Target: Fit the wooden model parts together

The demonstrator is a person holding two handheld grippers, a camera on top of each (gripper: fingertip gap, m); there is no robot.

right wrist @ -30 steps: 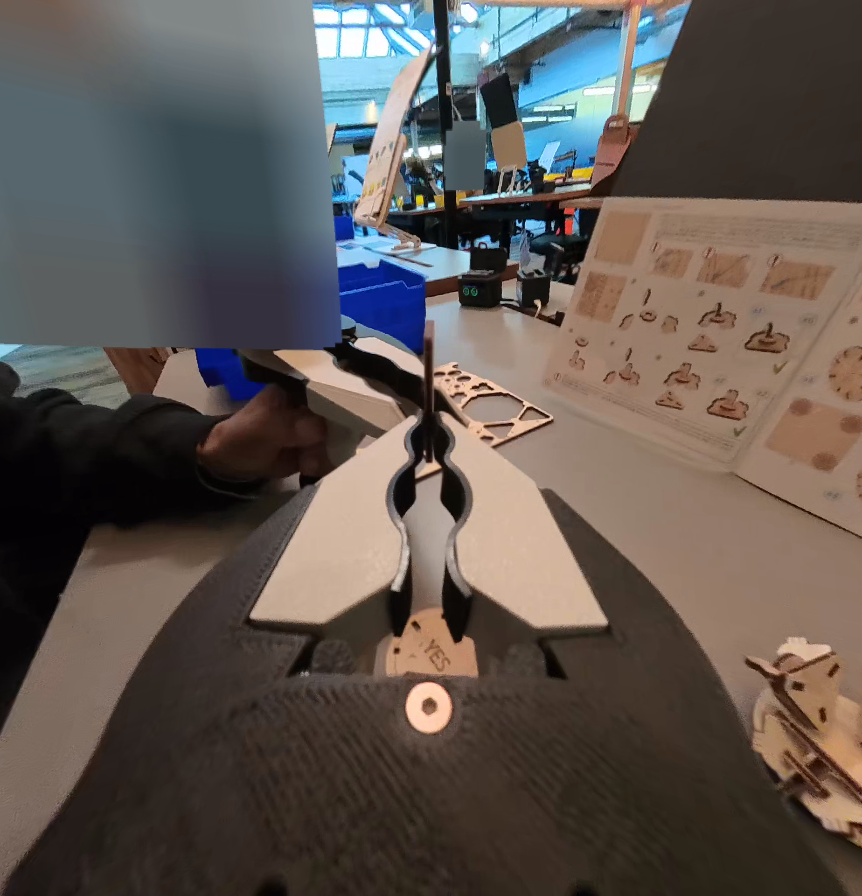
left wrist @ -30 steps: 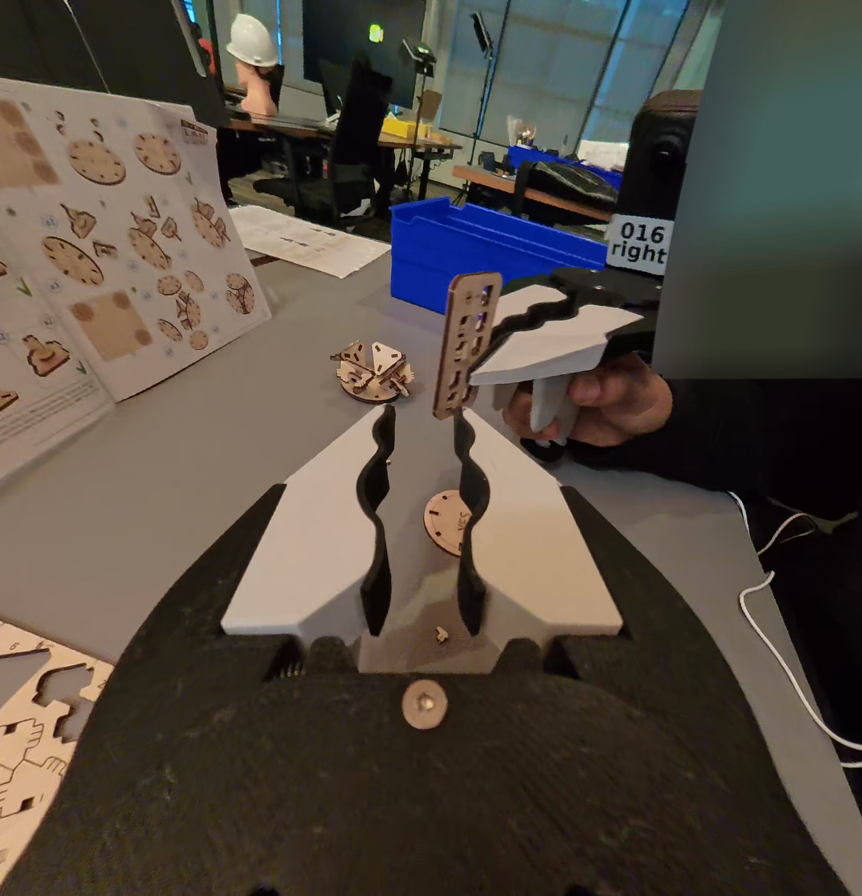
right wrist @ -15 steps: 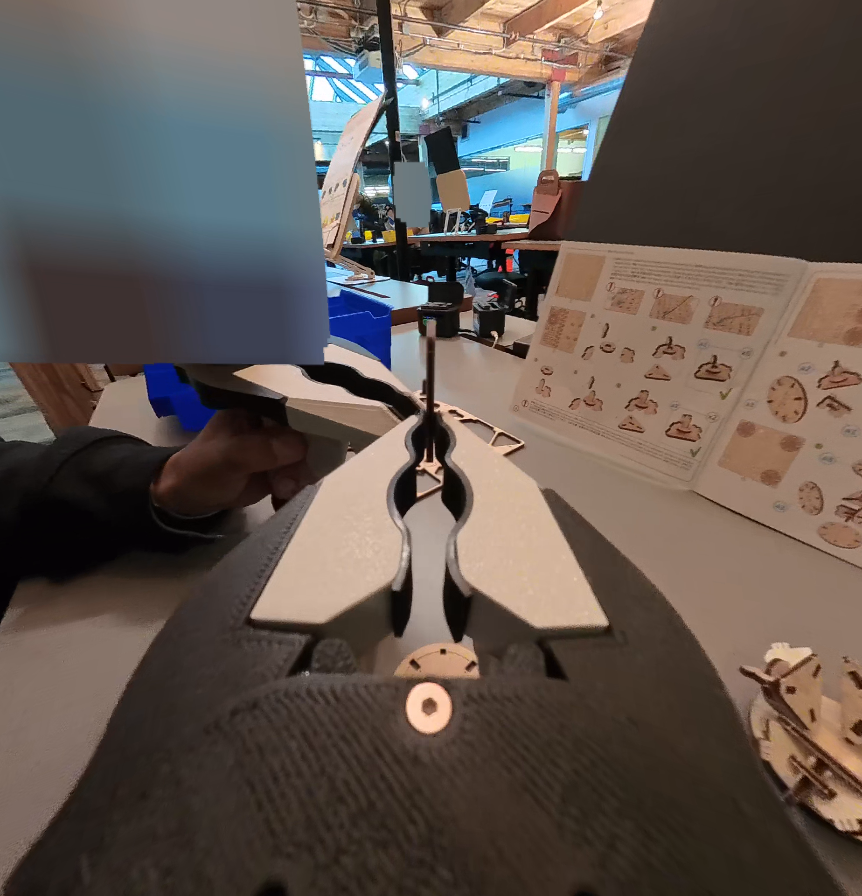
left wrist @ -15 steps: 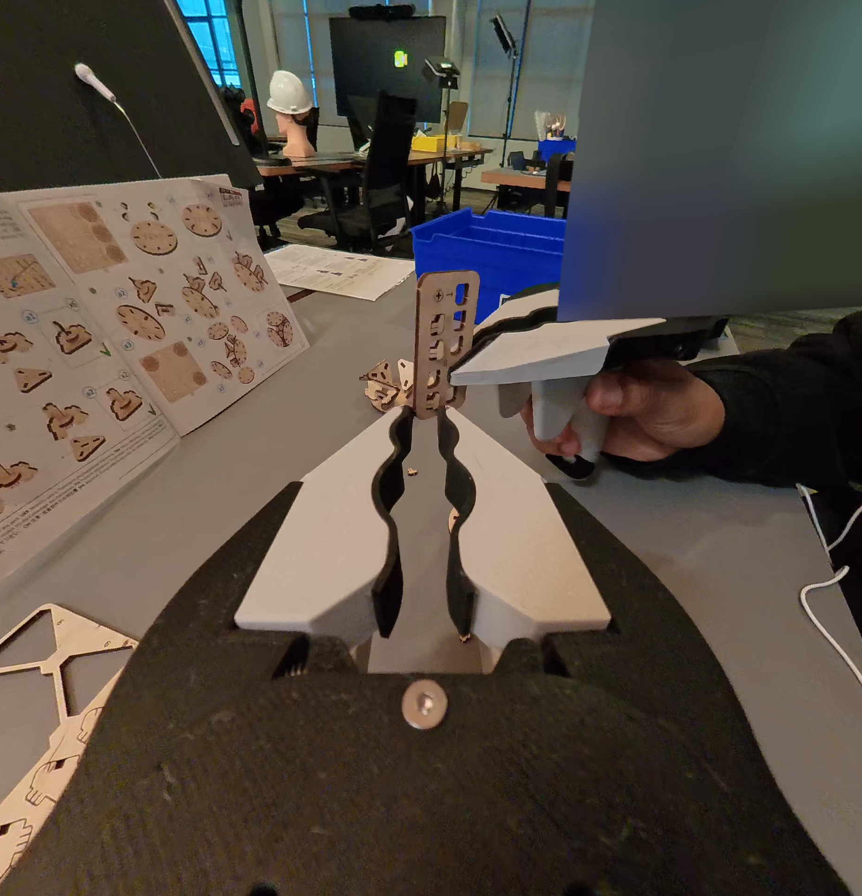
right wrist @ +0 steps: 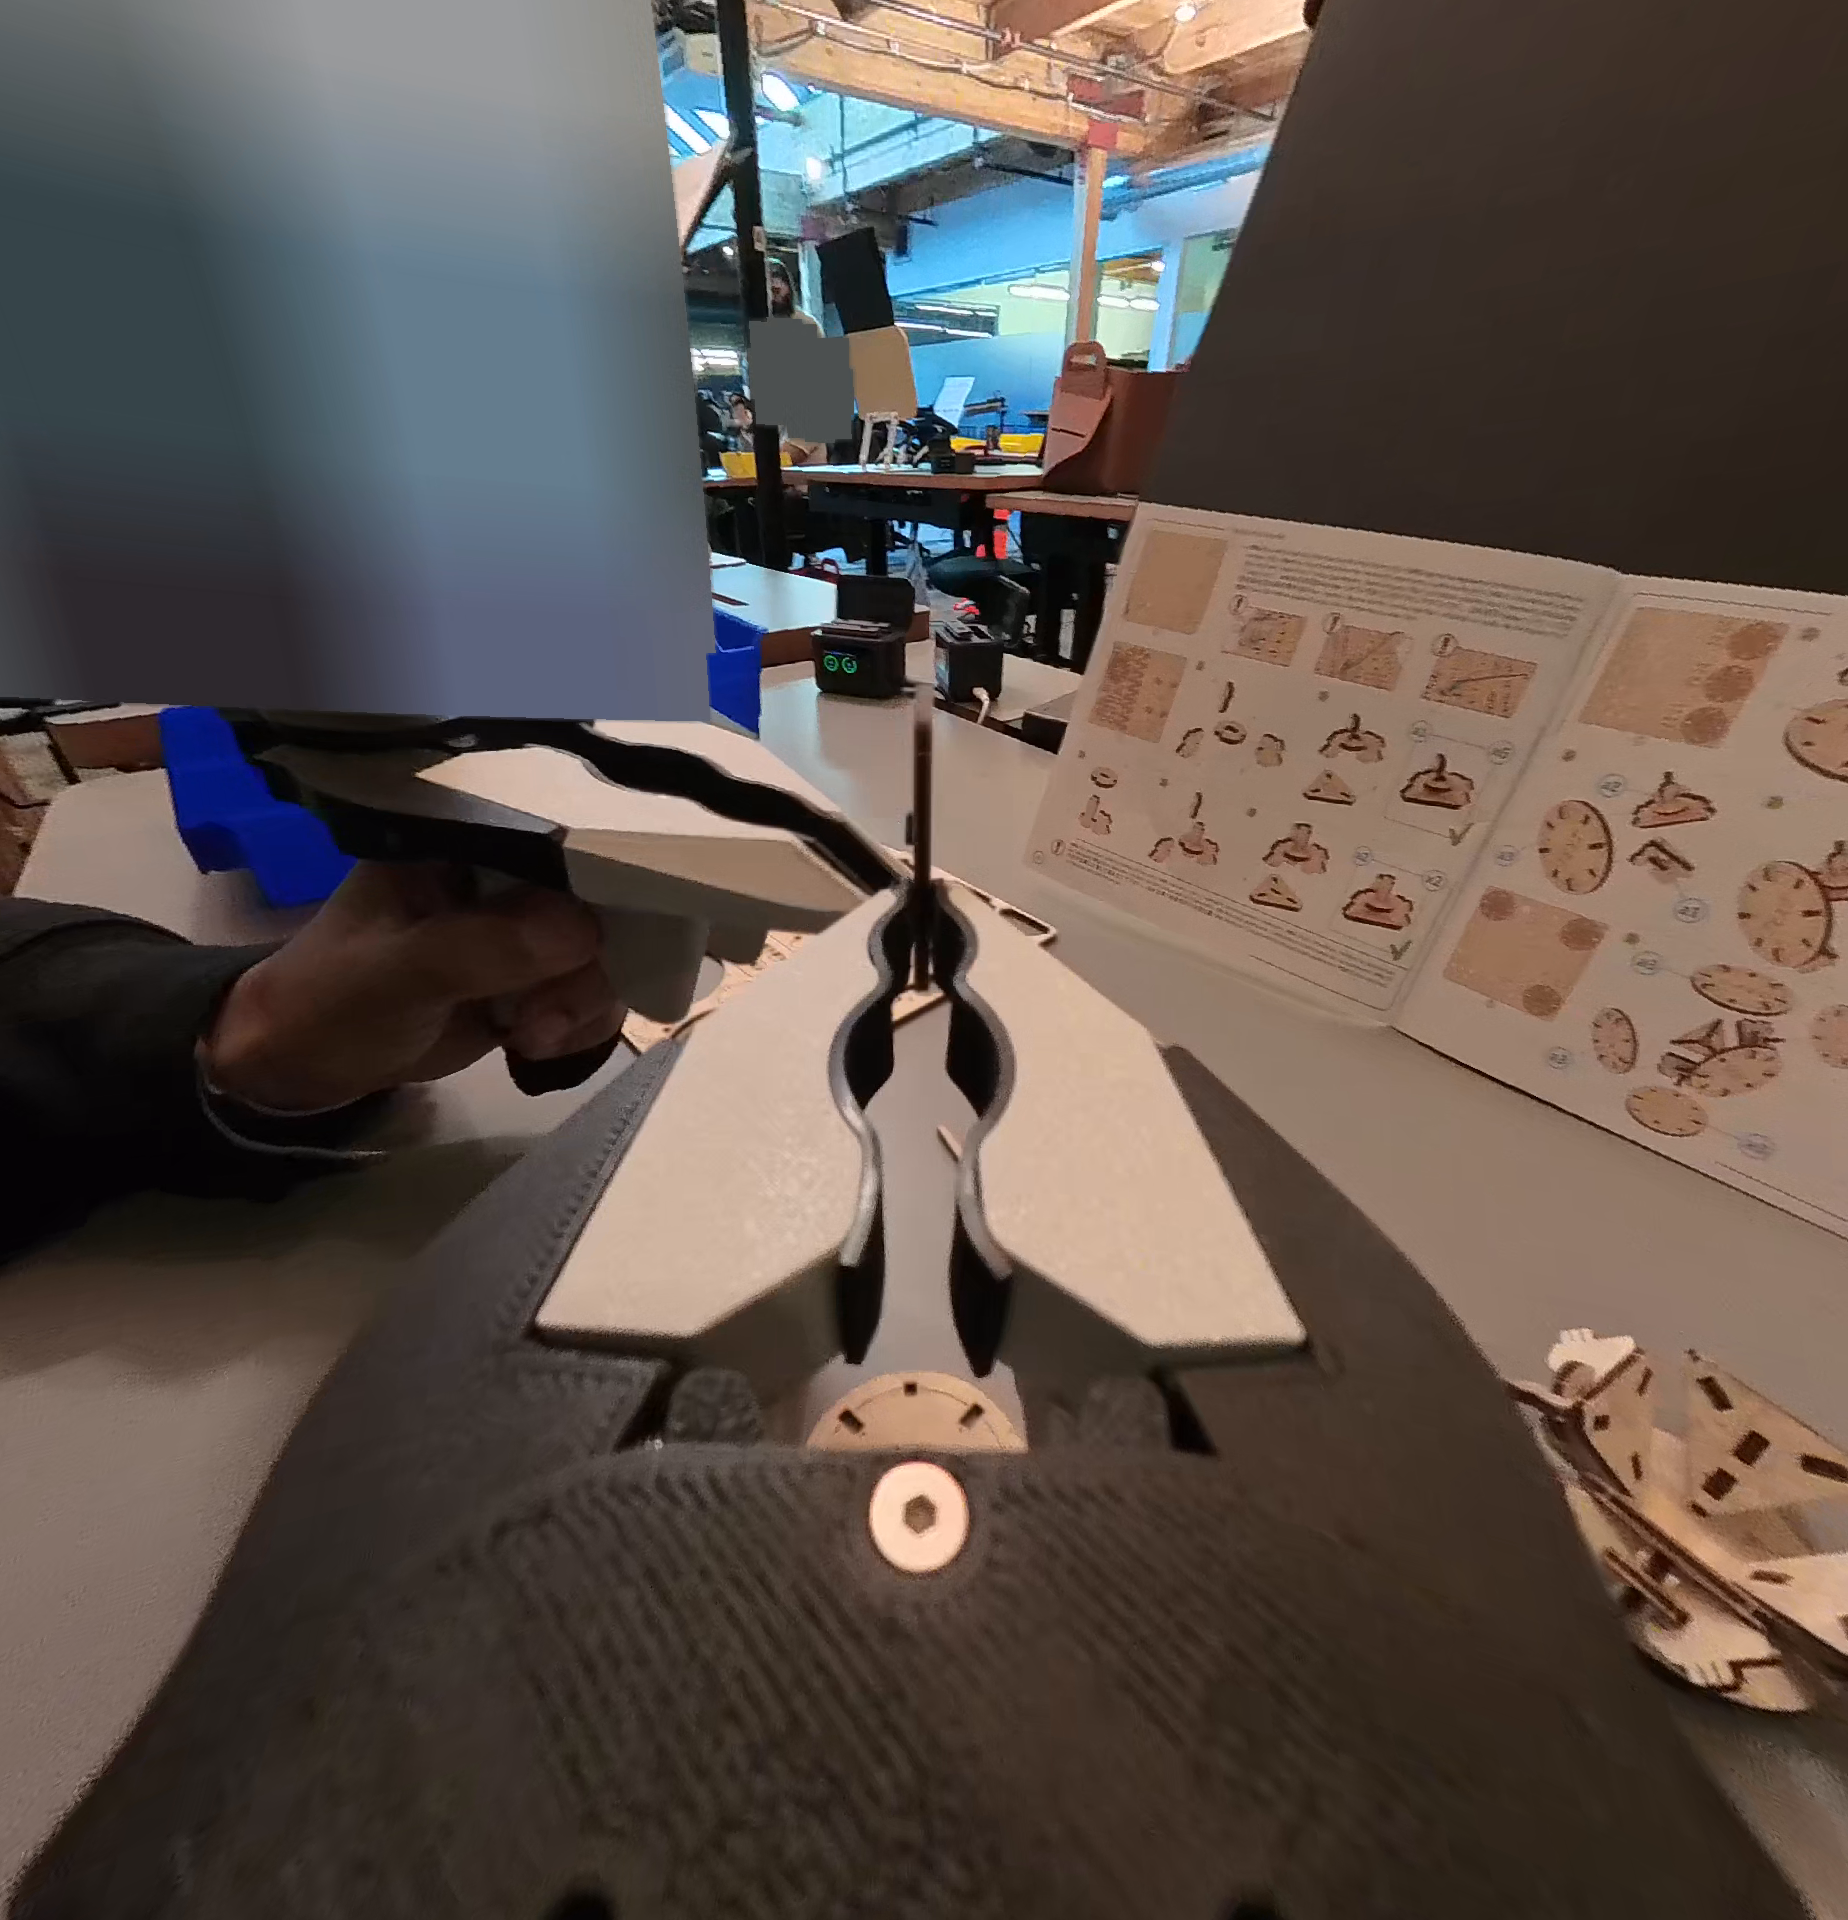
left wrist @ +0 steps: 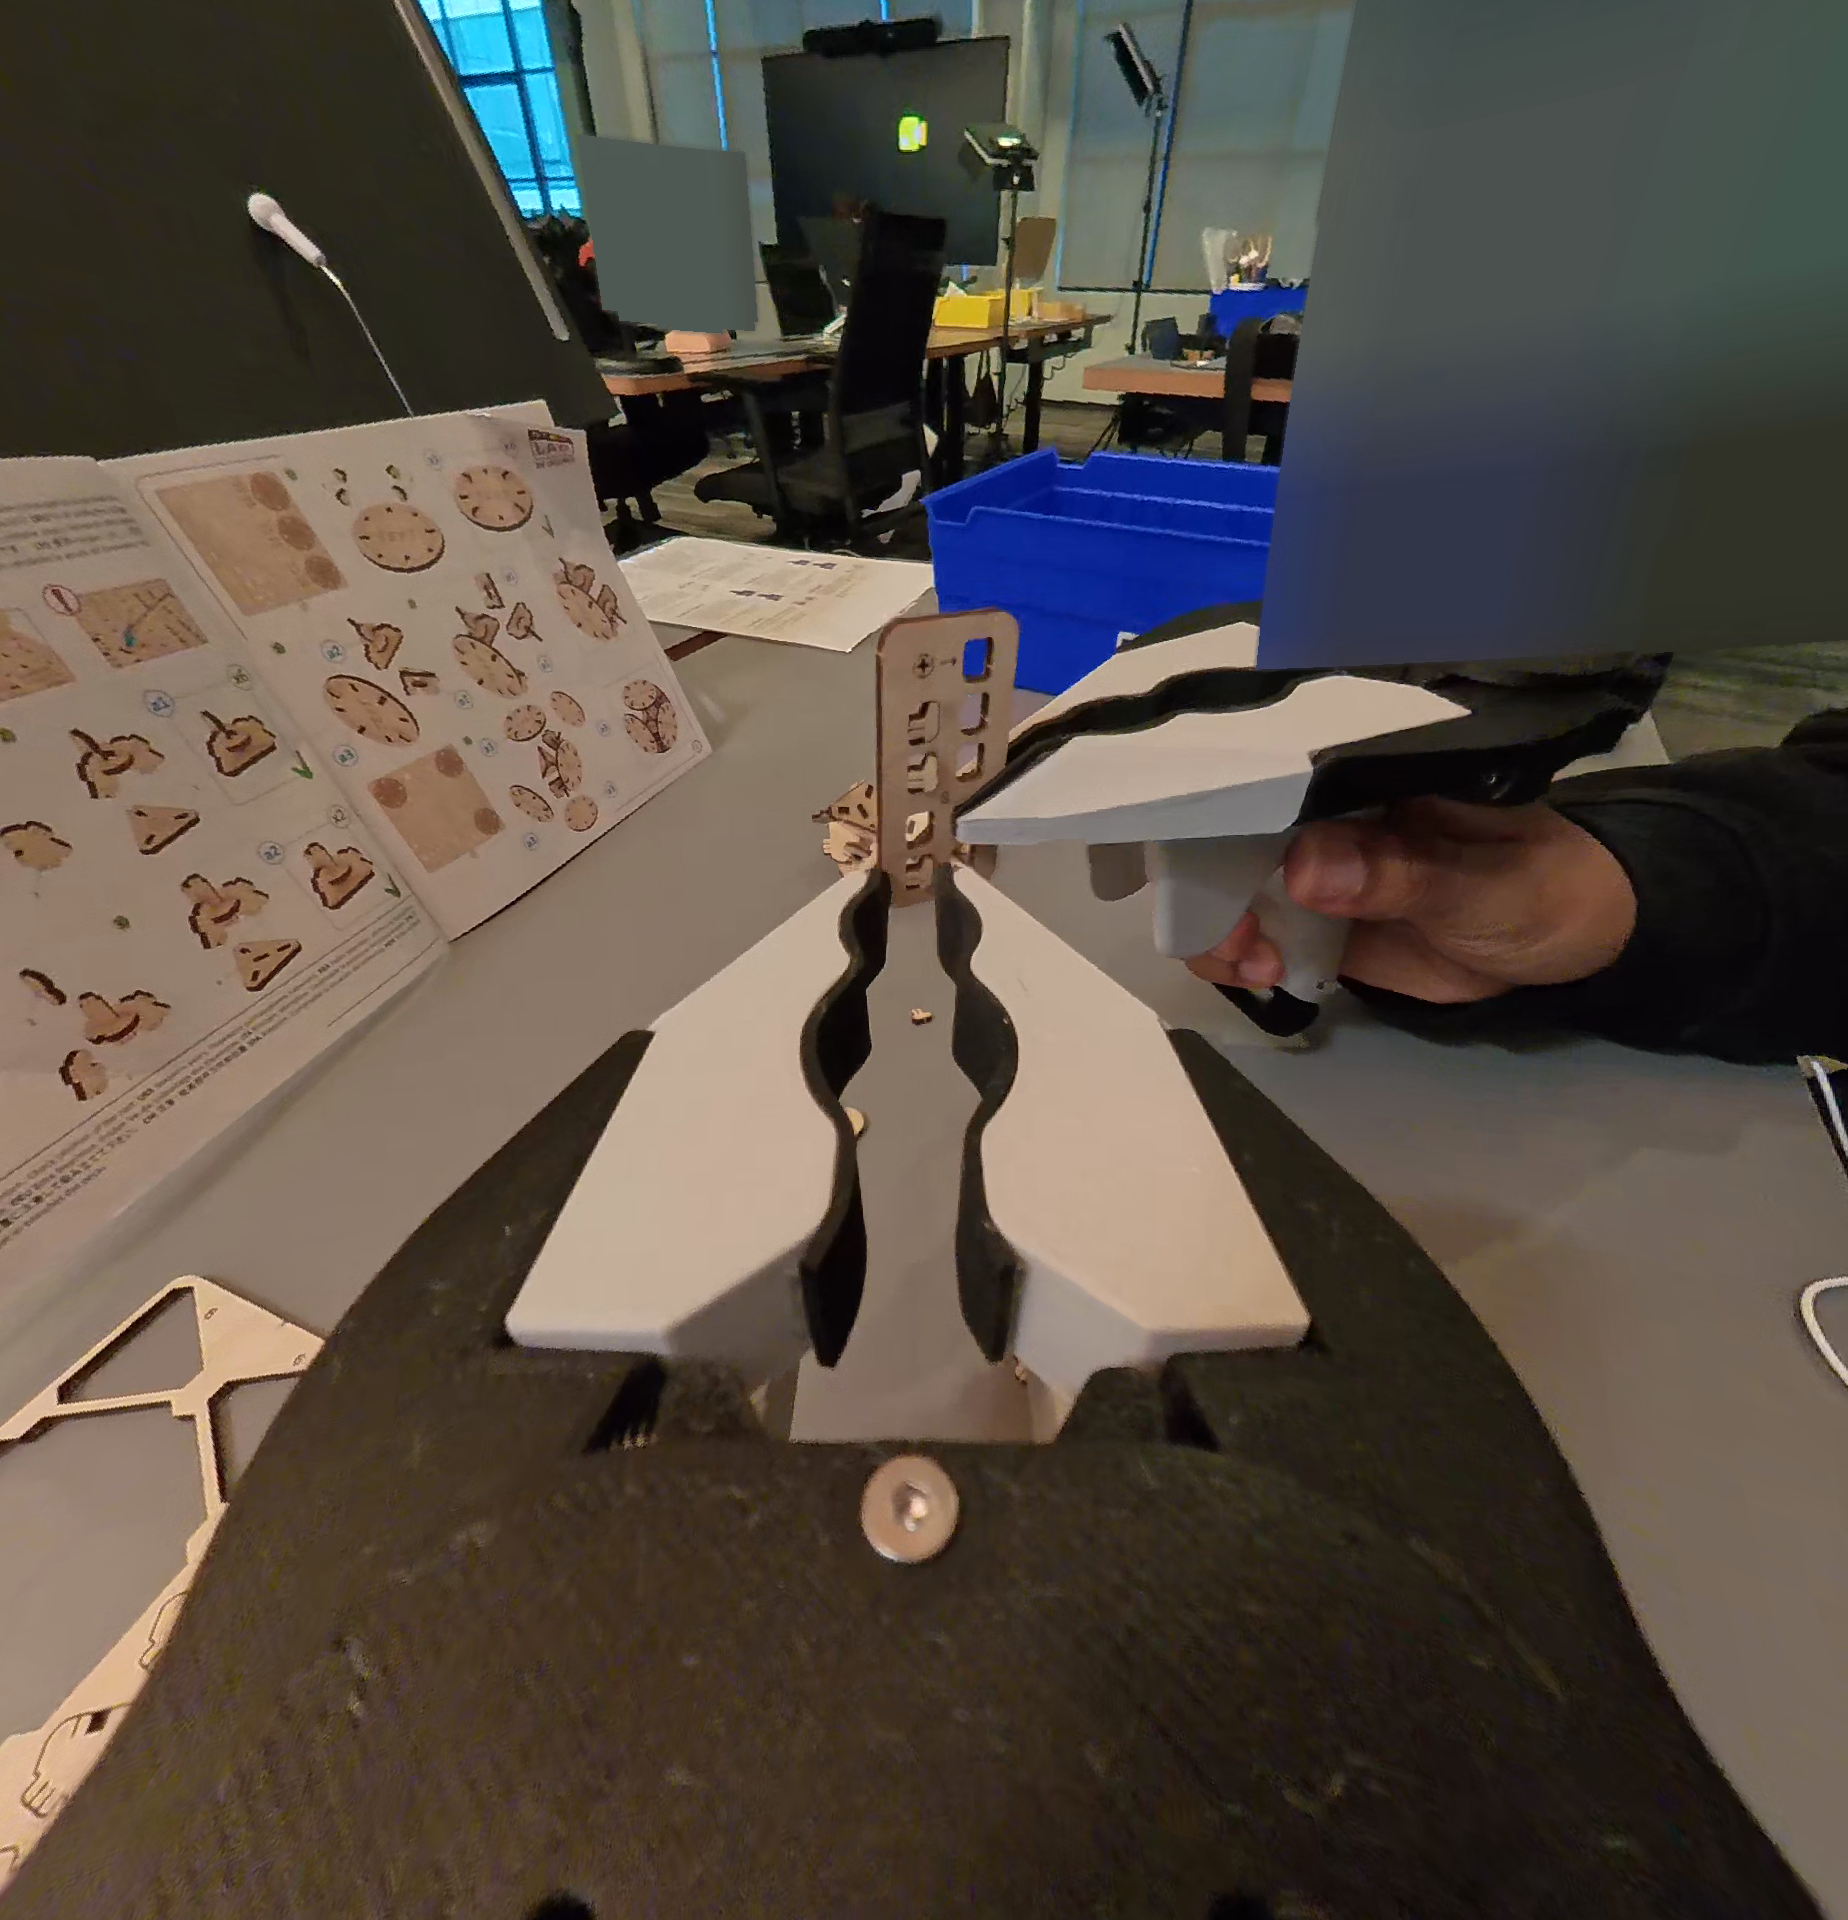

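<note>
Showing a two-tool hold on one part: a thin wooden strip [left wrist: 941,727], pierced with small cut-outs, stands upright above the middle of the grey counter [left wrist: 587,1039], clear of its surface.

The right tongs [right wrist: 920,935] are closed flat on the strip, which appears edge-on as a dark line rising from between their fingertips. In the left wrist view the same tongs come in from the right, carried by a hand [left wrist: 1460,904], and meet the strip's right edge partway up.

The left tongs [left wrist: 907,888] have narrowed within the last second. Before, they stood open below the strip. Now their dark pads [left wrist: 870,914] sit against the two sides of its lower end, leaving only a slim gap the width of that end. The strip is thus pinched at two heights, low by the left tongs and higher by the right.

Surroundings:
- An open instruction booklet [left wrist: 276,727] is propped along the counter's left edge, showing drawings of wooden parts.
- A blue bin [left wrist: 1096,561] stands at the far edge.
- An emptied plywood sheet [left wrist: 120,1382] lies at the near left corner.
- A tiny wooden piece [left wrist: 920,1015] lies on the counter beneath the left tongs.
- A slotted wooden disc [right wrist: 915,1413] lies under the right tongs.
- A partly built wooden model [right wrist: 1709,1517] rests just to their right.
</note>
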